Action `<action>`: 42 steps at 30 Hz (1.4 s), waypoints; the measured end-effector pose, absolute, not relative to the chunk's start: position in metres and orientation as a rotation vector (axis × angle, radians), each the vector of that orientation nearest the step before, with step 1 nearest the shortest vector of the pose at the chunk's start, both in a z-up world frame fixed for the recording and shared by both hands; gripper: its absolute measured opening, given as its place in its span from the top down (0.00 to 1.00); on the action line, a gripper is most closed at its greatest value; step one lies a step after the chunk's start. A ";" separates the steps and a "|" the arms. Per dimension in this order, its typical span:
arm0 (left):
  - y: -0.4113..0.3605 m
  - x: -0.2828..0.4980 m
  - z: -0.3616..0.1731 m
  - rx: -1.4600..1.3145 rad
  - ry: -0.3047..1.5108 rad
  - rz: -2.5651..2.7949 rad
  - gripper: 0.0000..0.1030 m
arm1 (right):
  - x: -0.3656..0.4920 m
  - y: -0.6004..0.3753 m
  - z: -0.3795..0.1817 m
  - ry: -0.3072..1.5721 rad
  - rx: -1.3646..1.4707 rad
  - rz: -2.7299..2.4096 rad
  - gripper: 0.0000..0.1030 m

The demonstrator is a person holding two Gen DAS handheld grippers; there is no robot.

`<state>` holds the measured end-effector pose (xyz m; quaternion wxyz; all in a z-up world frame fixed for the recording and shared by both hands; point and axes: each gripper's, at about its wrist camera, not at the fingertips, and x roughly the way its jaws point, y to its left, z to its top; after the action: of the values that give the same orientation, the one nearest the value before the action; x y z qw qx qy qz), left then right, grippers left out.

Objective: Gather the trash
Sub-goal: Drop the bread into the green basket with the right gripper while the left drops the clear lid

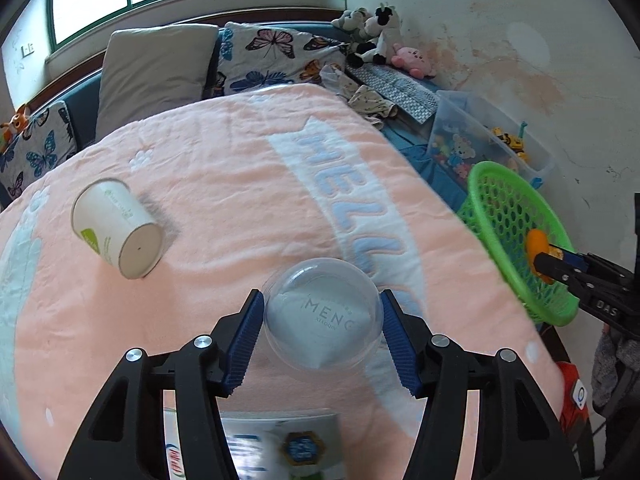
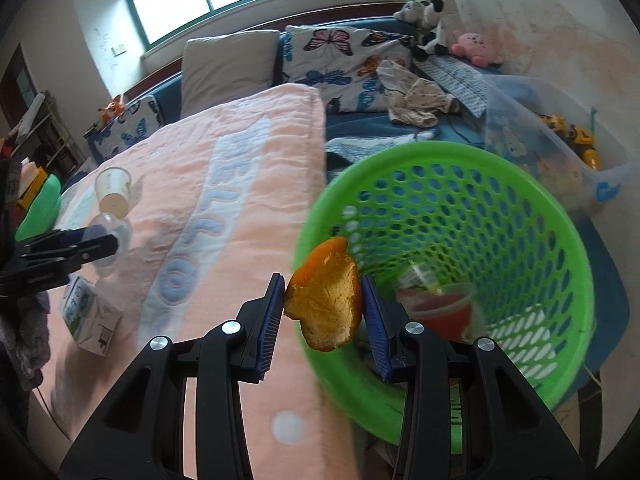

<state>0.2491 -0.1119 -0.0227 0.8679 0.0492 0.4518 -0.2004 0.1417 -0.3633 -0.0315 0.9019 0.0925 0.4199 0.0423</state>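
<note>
Two hand-held grippers, each loaded. Right hand-held gripper [image 2: 323,310] pinches an orange peel [image 2: 326,304] between its pads, over the near rim of the green basket [image 2: 568,280], likely for a drop; red cup [image 2: 436,312] inside at 3 o'clock. Left hand-held gripper [image 1: 322,334] clasps a clear plastic cup [image 1: 322,320] above the bed's pink blanket [image 1: 224,168]. Paper cup [image 1: 118,228] lies tipped at 10 o'clock; milk carton [image 2: 90,316] uncollected.
</note>
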 end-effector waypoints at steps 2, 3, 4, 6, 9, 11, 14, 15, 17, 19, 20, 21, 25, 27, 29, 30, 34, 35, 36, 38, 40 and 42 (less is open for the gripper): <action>-0.123 0.245 -0.016 0.107 0.934 -0.443 0.45 | 0.139 -0.375 -0.033 0.871 0.199 0.064 0.61; -0.128 0.244 -0.015 0.109 0.931 -0.450 0.45 | 0.138 -0.379 -0.034 0.872 0.199 0.055 0.61; -0.134 0.242 -0.012 0.112 0.925 -0.461 0.45 | 0.138 -0.384 -0.035 0.875 0.198 0.041 0.60; -0.146 0.241 -0.008 0.116 0.919 -0.481 0.45 | 0.137 -0.391 -0.038 0.880 0.188 0.019 0.59; -0.161 0.238 -0.005 0.120 0.916 -0.503 0.45 | 0.136 -0.400 -0.041 0.883 0.176 -0.011 0.59; -0.173 0.238 -0.004 0.123 0.916 -0.520 0.45 | 0.136 -0.407 -0.043 0.891 0.185 -0.019 0.58; -0.190 0.239 -0.003 0.125 0.919 -0.543 0.45 | 0.131 -0.416 -0.044 0.888 0.190 -0.026 0.51; -0.197 0.239 -0.003 0.125 0.920 -0.552 0.45 | 0.129 -0.418 -0.044 0.887 0.188 -0.029 0.50; -0.207 0.238 -0.002 0.126 0.920 -0.564 0.45 | 0.127 -0.421 -0.043 0.885 0.184 -0.035 0.49; -0.218 0.238 -0.001 0.127 0.920 -0.577 0.45 | 0.123 -0.425 -0.042 0.882 0.185 -0.037 0.47; -0.223 0.237 -0.001 0.127 0.921 -0.584 0.45 | 0.121 -0.426 -0.041 0.878 0.185 -0.039 0.47; -0.230 0.238 -0.002 0.129 0.922 -0.590 0.45 | 0.119 -0.427 -0.041 0.876 0.184 -0.041 0.46; -0.250 0.237 -0.004 0.138 0.928 -0.607 0.45 | 0.110 -0.433 -0.039 0.869 0.185 -0.040 0.43; -0.260 0.238 -0.006 0.140 0.935 -0.615 0.45 | 0.105 -0.434 -0.039 0.866 0.177 -0.044 0.42; -0.272 0.238 -0.010 0.145 0.944 -0.627 0.45 | 0.100 -0.435 -0.038 0.863 0.168 -0.047 0.42; -0.276 0.239 -0.012 0.148 0.948 -0.629 0.45 | 0.098 -0.435 -0.038 0.860 0.164 -0.049 0.41; -0.298 0.241 -0.023 0.153 0.975 -0.639 0.45 | 0.090 -0.438 -0.037 0.858 0.150 -0.054 0.39; -0.301 0.241 -0.024 0.153 0.979 -0.641 0.45 | 0.089 -0.439 -0.038 0.857 0.149 -0.055 0.39; -0.306 0.242 -0.027 0.154 0.985 -0.641 0.45 | 0.088 -0.441 -0.038 0.857 0.149 -0.056 0.39; -0.311 0.242 -0.030 0.159 0.994 -0.644 0.44 | 0.085 -0.443 -0.039 0.856 0.154 -0.056 0.39; -0.318 0.242 -0.034 0.169 0.998 -0.644 0.44 | 0.083 -0.444 -0.040 0.856 0.160 -0.058 0.39; -0.321 0.241 -0.035 0.172 1.002 -0.645 0.45 | 0.082 -0.446 -0.041 0.858 0.164 -0.058 0.38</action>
<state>0.2415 -0.3210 -0.0351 0.8242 0.0809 0.4714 -0.3032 0.0823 -0.4458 -0.0408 0.9057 0.0792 0.4155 -0.0283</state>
